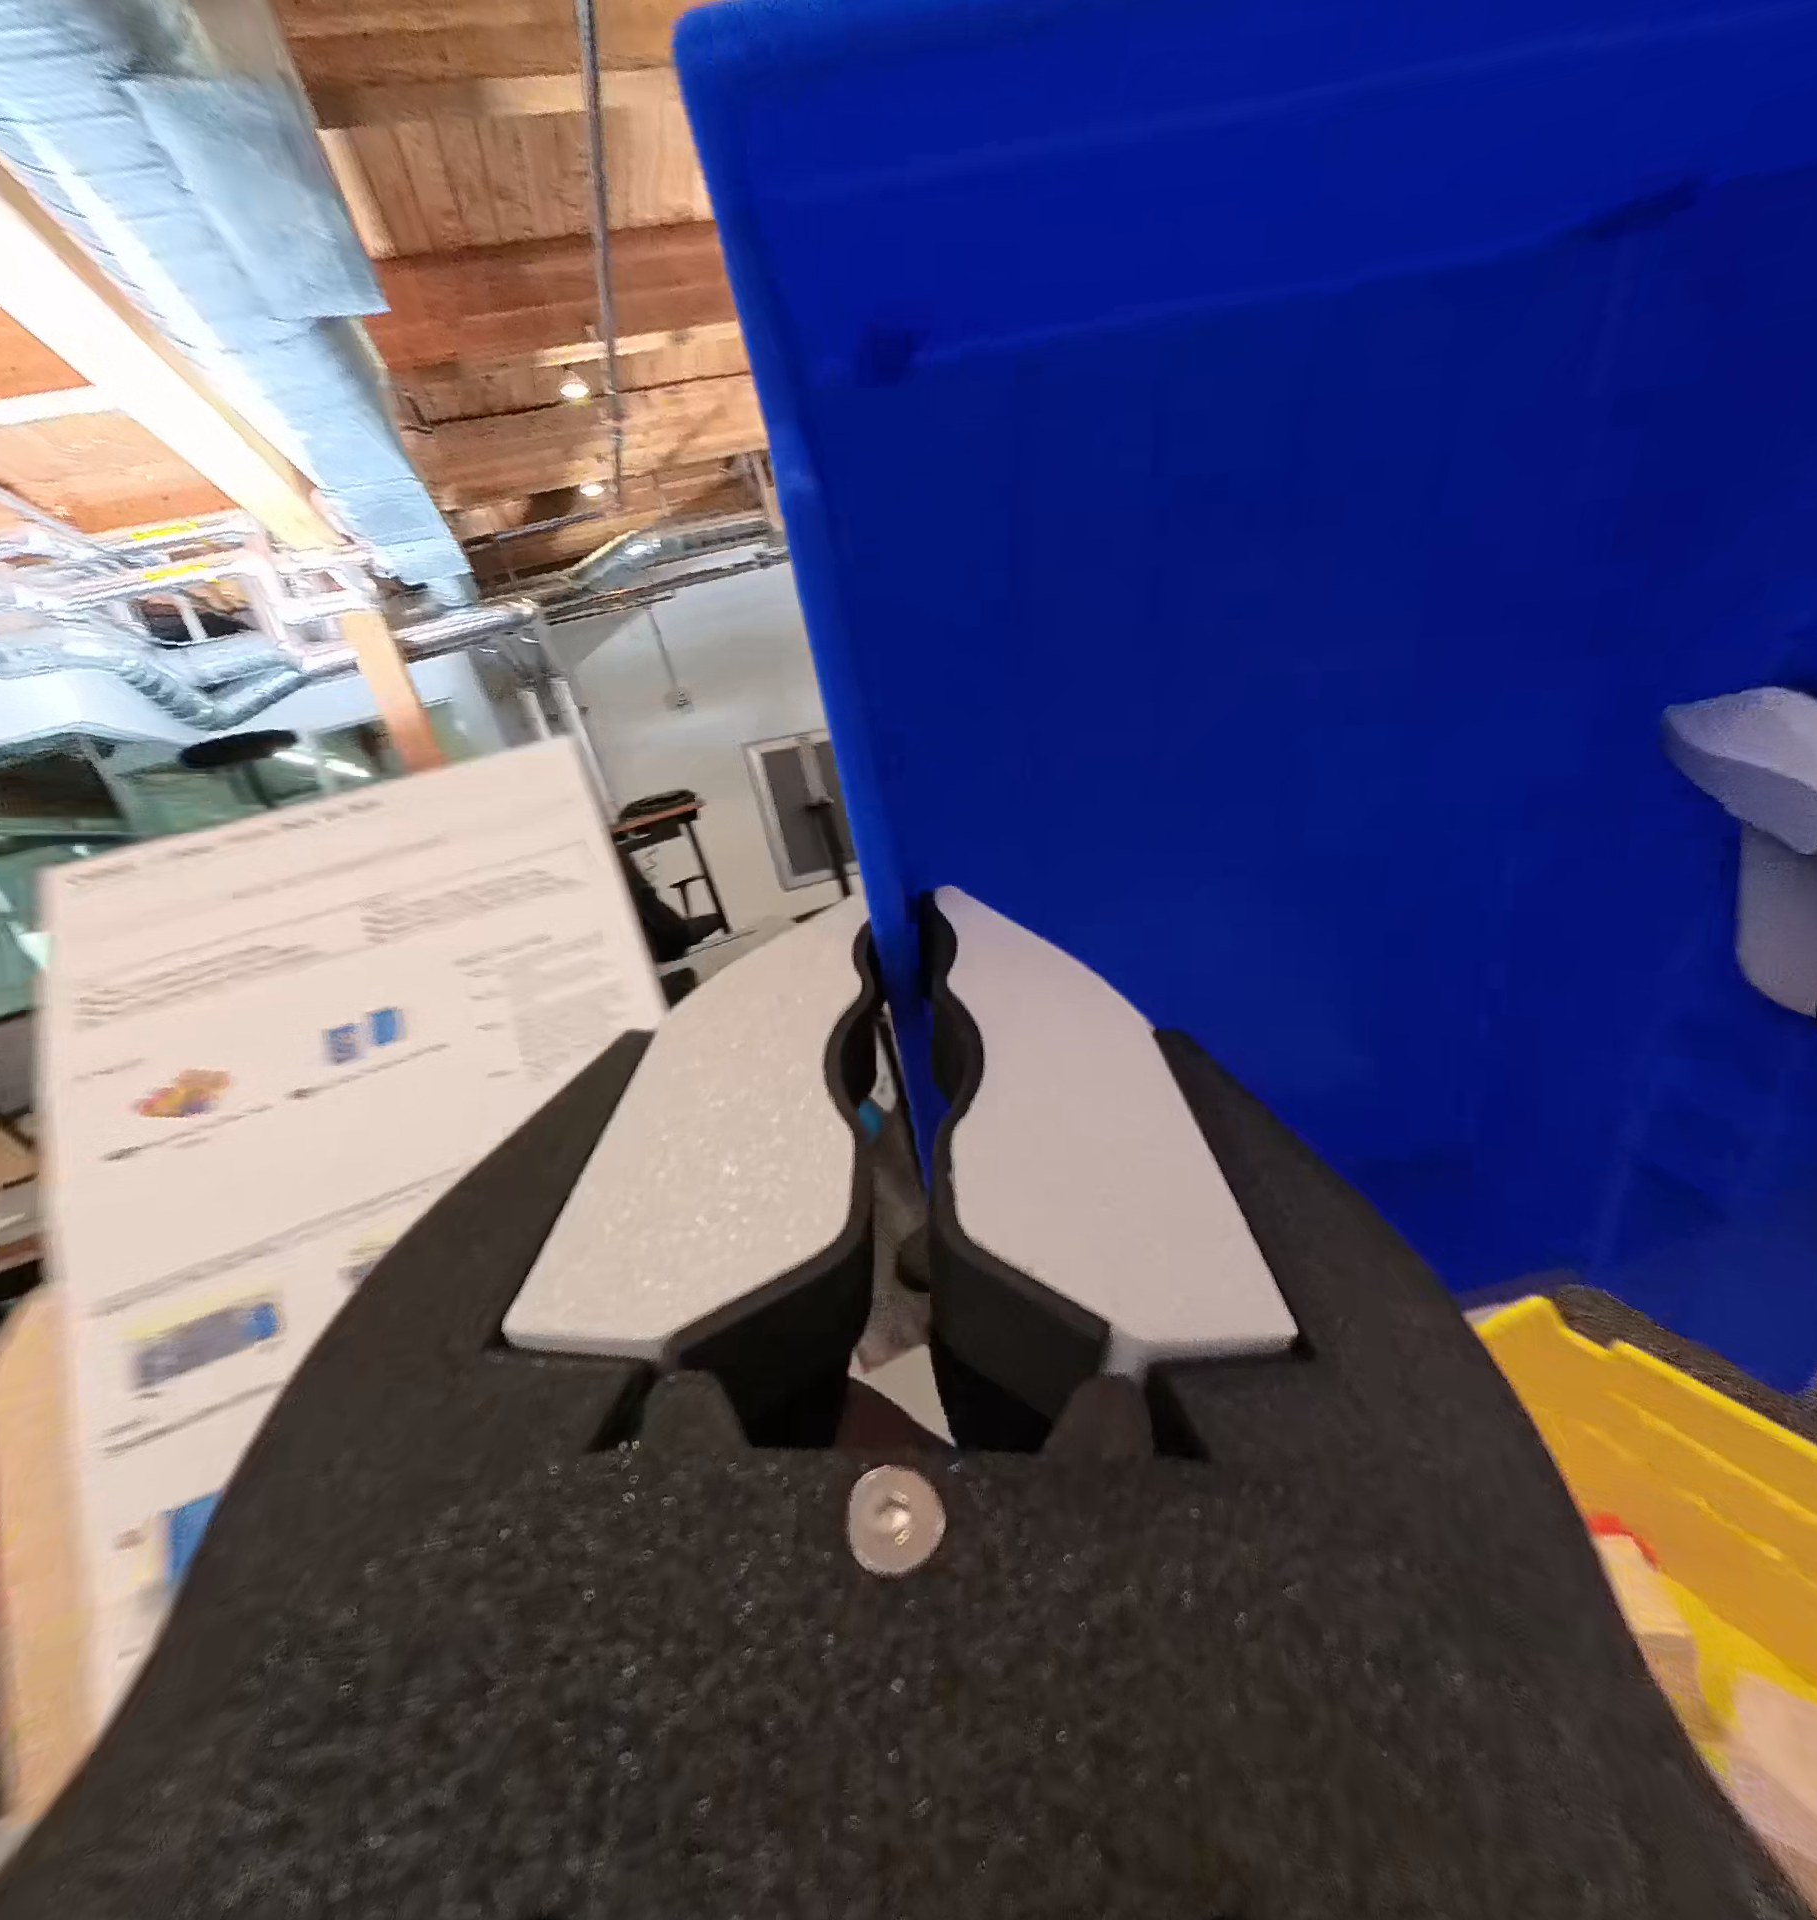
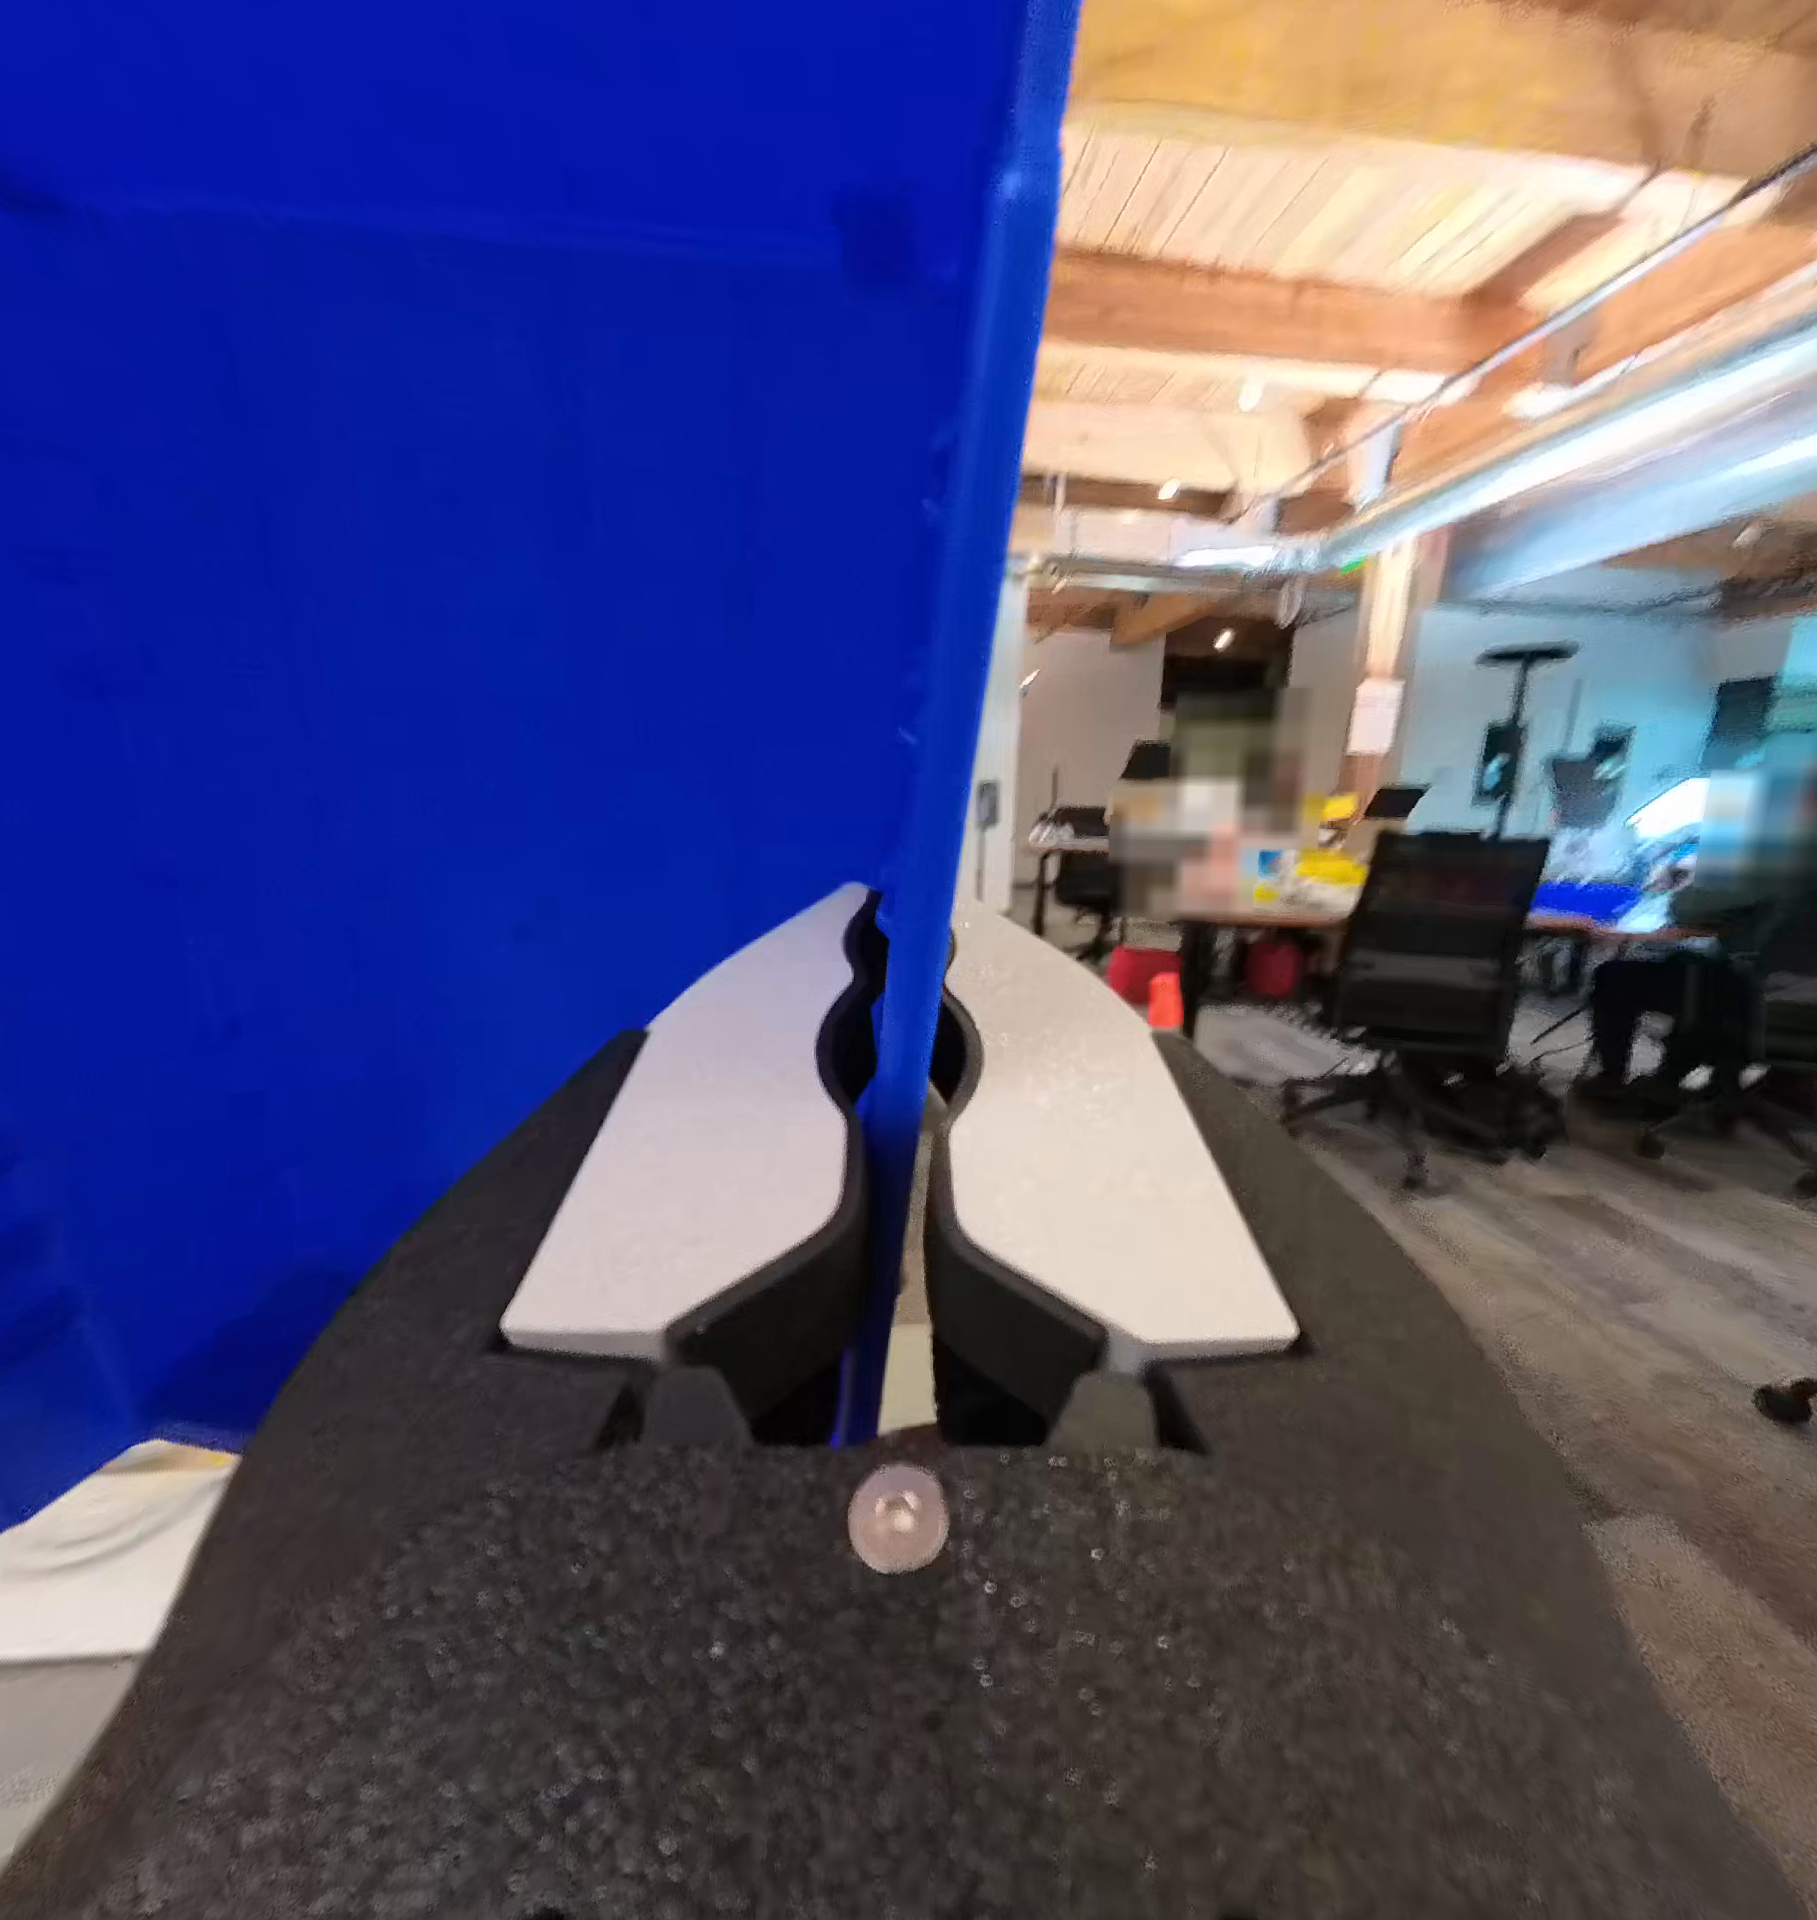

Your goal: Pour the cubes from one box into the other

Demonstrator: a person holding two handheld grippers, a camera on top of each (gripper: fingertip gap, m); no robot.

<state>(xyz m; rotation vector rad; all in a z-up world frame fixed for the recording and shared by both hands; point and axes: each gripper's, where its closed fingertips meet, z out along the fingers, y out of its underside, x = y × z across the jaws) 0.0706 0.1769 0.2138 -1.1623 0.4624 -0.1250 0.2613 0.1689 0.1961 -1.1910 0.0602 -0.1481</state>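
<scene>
Black-bodied, grey-fingered left tongs (image 1: 909, 997) fill the foreground of the left wrist view, pinched narrow on the thin side wall of a large rigid blue plastic box (image 1: 1247, 623), which rears up from 12 to 3 o'clock, tipped steeply. At 3 o'clock the right tongs' grey fingers (image 1: 1777, 821) clamp the opposite wall. At 4 o'clock, below, lies a yellow plastic box (image 1: 1652, 1475); no cubes can be made out with certainty. At 9 o'clock stands a blurred printed sheet (image 1: 312, 1039).

In the right wrist view, the right tongs (image 2: 909, 987) likewise grip a wall edge of the box, blue filling 9 to 12 o'clock.

Stiff, smooth and seemingly light, the box looks prone to slipping; opposed holds on both walls suit it.
</scene>
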